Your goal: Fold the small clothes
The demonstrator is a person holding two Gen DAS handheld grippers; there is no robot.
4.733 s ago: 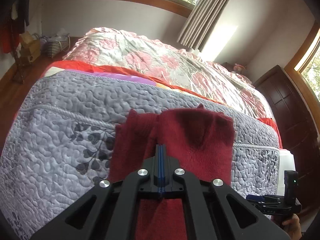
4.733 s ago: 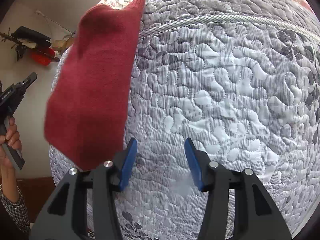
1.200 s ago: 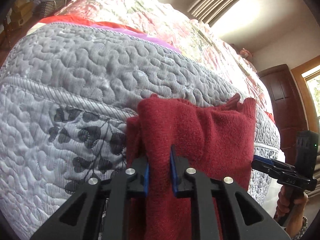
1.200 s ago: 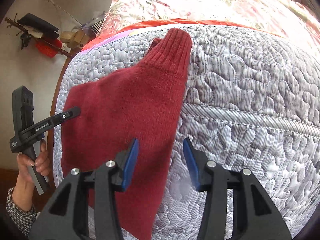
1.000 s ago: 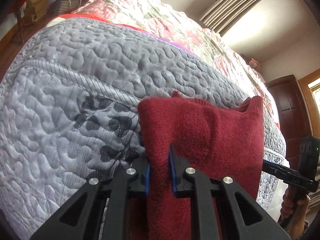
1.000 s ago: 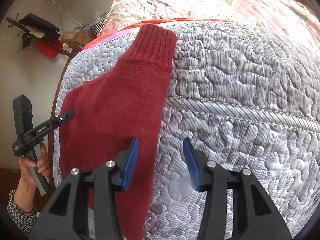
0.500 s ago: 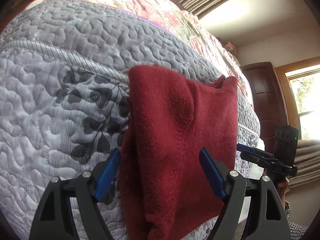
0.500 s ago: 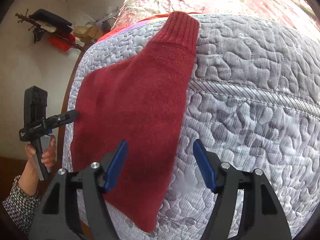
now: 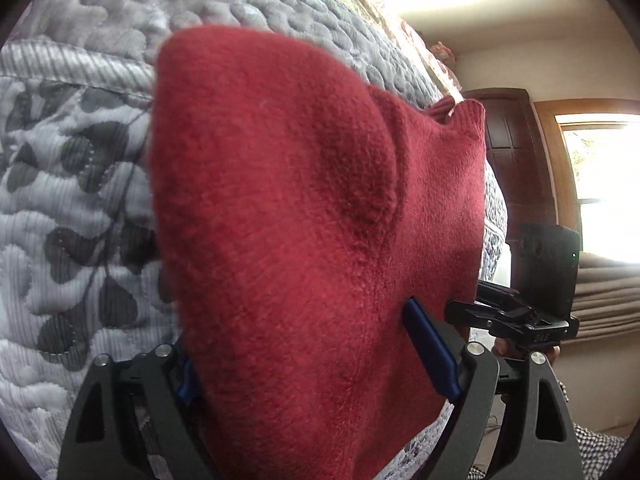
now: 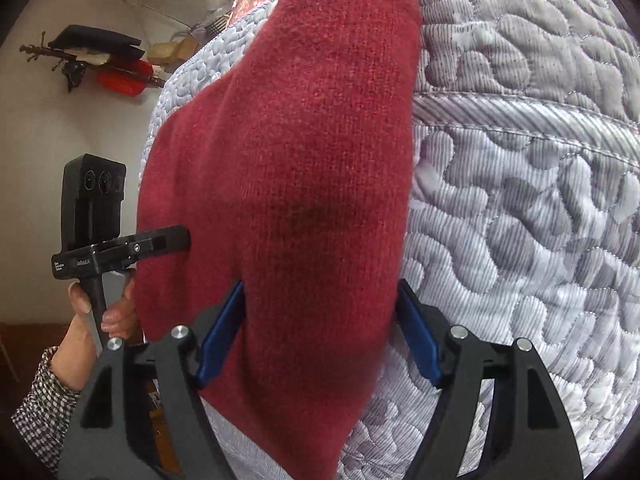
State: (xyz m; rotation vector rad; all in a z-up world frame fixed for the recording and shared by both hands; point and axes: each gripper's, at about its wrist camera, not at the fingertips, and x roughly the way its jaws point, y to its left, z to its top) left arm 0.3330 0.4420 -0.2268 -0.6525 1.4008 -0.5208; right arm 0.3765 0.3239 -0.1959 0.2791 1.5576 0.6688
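Both claws are gaping around the red sweater [image 9: 288, 208] draping over the bed's edge [image 10: 520, 120]; the left claw [image 9: 316, 344] is half hidden, the right claw [image 10: 320, 328] straddling it.

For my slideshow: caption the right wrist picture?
Open right gripper straddles a red sweater on a grey quilt.

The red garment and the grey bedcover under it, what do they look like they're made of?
The red garment looks like a soft knit, probably wool or acrylic: fuzzy matte nap, fine knit rows, ribbed cuff. The grey bedcover looks like a quilted woven fabric, padded: puffy stitched swirls, fine ribbed weave, slight sheen.
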